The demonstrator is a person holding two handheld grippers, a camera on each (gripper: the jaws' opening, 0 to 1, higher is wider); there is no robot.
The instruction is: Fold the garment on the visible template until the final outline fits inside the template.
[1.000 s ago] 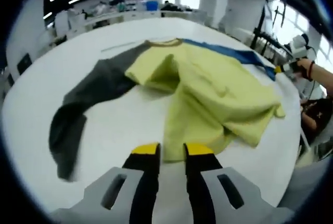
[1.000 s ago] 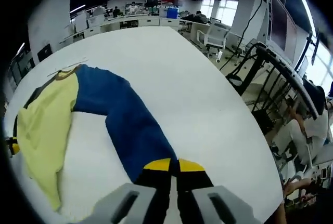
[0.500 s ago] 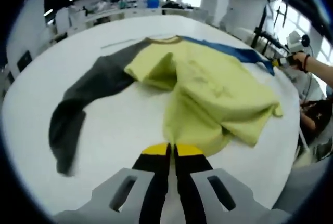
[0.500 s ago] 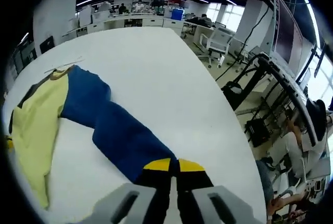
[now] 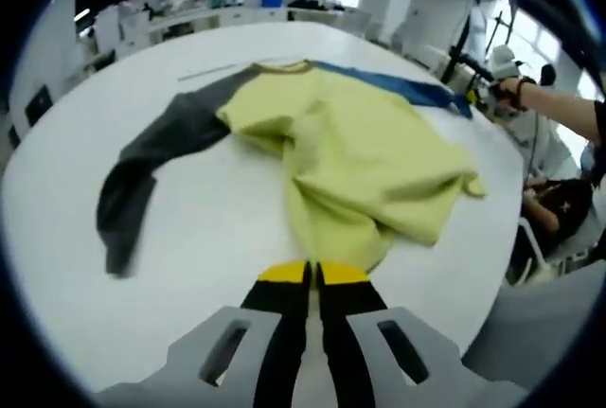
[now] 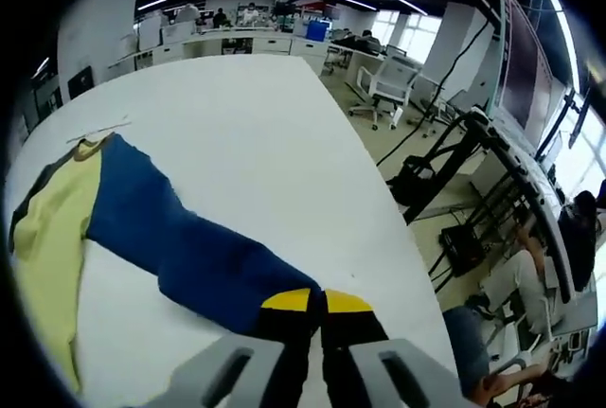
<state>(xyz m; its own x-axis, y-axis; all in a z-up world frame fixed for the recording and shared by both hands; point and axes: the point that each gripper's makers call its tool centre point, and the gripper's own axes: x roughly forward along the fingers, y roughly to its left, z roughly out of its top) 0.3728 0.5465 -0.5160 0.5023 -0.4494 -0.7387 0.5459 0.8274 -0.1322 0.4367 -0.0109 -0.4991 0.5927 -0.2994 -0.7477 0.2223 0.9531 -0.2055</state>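
Setting: open-plan office with desks, chairs and strip lights behind a large white counter (image 5: pixel 218 228).

Left gripper view, garment: shirt (image 5: pixel 360 162) with yellow body, grey sleeve (image 5: pixel 142 176) trailing to the left and blue sleeve (image 5: pixel 407 91) stretched to the far right; it lies rumpled mid-counter, with a ridge of loose cloth across the chest.

Left gripper view, left gripper (image 5: pixel 312 274): yellow-tipped jaws pressed together at the near hem of the yellow body, apparently pinching it; the cloth between them is not plainly seen.

Left gripper view, other hand: a person's hand (image 5: pixel 516 91) at the far end of the blue sleeve.

Left gripper view, template: no outline can be made out; a thin pale line (image 5: pixel 204 72) lies beyond the collar.

Right gripper view, garment: blue sleeve (image 6: pixel 180 247) runs from the collar down to the jaws; yellow body (image 6: pixel 43 247) at the left edge.

Right gripper view, right gripper (image 6: pixel 315 302): jaws closed on the blue cuff.

Step in hand (judgement): spreading the shirt flat before any fold; folding not yet begun.

Handling advice: draw hem and cuff apart evenly and low over the counter so the chest ridge smooths out; avoid dragging the cuff past the counter edge.
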